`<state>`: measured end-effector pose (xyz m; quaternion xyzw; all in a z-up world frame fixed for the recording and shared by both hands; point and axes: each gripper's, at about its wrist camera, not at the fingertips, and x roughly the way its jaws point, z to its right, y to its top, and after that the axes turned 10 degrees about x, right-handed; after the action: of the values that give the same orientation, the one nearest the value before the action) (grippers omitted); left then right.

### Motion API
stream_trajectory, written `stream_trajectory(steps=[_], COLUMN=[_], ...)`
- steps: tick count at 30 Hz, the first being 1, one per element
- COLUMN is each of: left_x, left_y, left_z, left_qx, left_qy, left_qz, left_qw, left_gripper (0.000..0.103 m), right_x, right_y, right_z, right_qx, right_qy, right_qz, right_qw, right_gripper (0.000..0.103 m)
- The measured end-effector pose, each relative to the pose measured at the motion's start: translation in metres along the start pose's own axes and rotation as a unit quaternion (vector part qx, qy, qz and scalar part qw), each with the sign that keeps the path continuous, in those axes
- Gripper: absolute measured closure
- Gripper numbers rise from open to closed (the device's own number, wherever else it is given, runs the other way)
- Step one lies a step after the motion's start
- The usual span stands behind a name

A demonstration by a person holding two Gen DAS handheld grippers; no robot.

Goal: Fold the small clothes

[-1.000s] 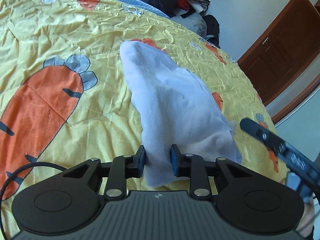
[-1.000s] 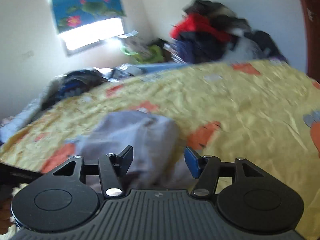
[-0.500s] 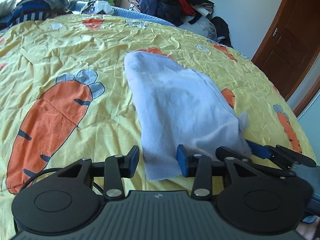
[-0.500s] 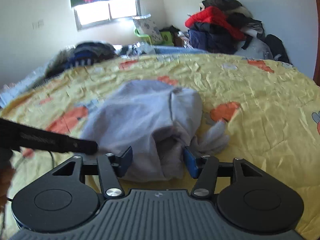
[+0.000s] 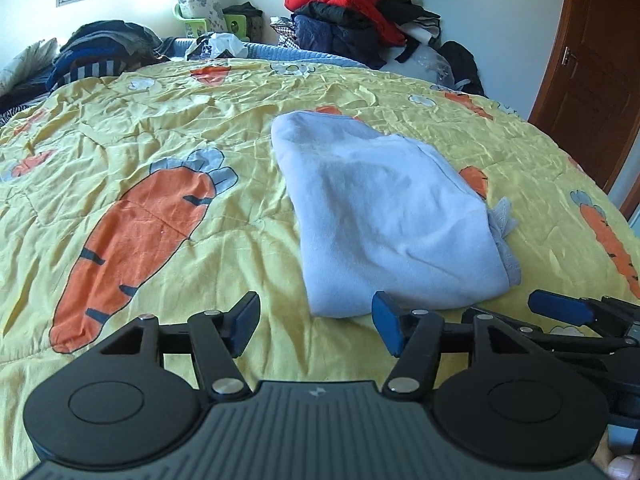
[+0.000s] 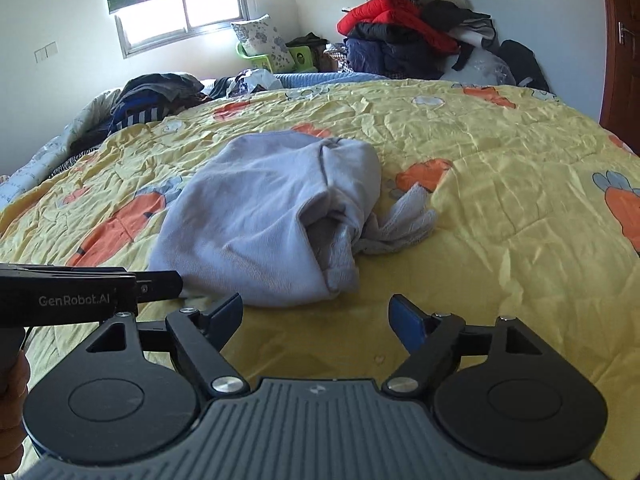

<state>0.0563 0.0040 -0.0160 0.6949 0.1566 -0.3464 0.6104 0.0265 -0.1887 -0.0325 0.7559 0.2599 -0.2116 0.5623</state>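
Both grippers have let go of the pale blue garment (image 5: 392, 224) and drawn back from it since the earlier frames, when its near edge sat between their pads. The left gripper (image 5: 316, 326) has just been opening; its jaws stand apart over bare yellow quilt (image 5: 140, 120), nothing between them. The right gripper (image 6: 316, 320) has likewise just been opening and is empty, with the cloth's near edge just beyond its tips. The garment lies folded over in a compact bundle near the middle of the bed, though from the right-wrist view one side gapes and a whitish scrap of fabric (image 6: 404, 216) pokes out. This fold looks largely done; tidying that loose side, or setting the piece aside, probably remains.
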Motion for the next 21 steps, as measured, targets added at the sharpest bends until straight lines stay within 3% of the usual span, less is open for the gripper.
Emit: stream_trajectory(steps=[21], left_x=[-0.011], left_y=[-0.021], left_z=[0.001], left_qx=[-0.008], left_qy=[0.011], left_qz=[-0.009], left_qw=[0.9999], left_gripper=[0.035], right_x=[-0.012], right_y=[-0.016], right_z=[-0.003], right_qx=[-0.013], right_qy=[0.002], right_qz=[-0.016], right_qw=[1.0], right_gripper=[0.021])
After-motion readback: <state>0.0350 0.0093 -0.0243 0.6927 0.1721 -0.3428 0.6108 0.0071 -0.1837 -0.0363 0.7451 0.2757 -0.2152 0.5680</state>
